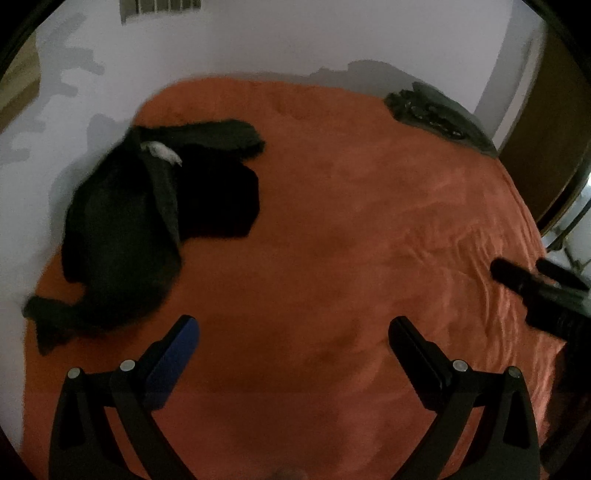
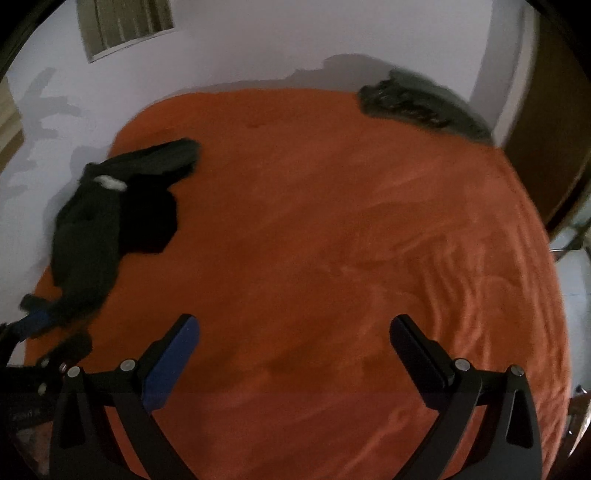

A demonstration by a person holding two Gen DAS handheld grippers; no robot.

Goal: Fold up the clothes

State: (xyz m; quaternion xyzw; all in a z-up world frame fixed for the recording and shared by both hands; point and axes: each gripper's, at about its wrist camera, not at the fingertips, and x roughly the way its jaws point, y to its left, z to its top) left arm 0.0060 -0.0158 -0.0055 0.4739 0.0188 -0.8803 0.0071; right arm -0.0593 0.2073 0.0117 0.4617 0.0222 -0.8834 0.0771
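Wall, far left: pale white wall (image 1: 229, 44) behind the bed, a slatted vent (image 2: 125, 27) high on it, faint grey shadows below.
Clothes, left: crumpled heap of dark black-grey garments (image 1: 122, 229) on the left part of the bed, close to the wall-side edge; a small white patch (image 1: 162, 153) shows near the top of the heap. One dark sleeve-like part reaches toward the middle, another trails to the near-left edge. Unfolded, lying loose.
Left gripper: black two-finger left gripper (image 1: 293, 345) with a blue pad on one finger, jaws spread wide, nothing between them, over bare sheet just right of the heap. In the right wrist view its blue-padded finger (image 2: 35, 319) appears at the left edge, at the near end of the heap; contact cannot be told.
Bed, centre: bed covered by an orange-red sheet (image 1: 332, 221), smooth in the middle, creased toward the right.
Right gripper: matching black right gripper (image 2: 295, 345), jaws likewise released and wide apart, holding nothing, above bare sheet. From the left wrist view it shows at the right edge (image 1: 535, 277).
Clothes, far right: second pile of dark grey-green cloth (image 2: 417, 101) at the far right corner of the bed, well apart from both grippers; blurred.
Right edge: brown wooden panel (image 2: 546, 147) beside the bed.
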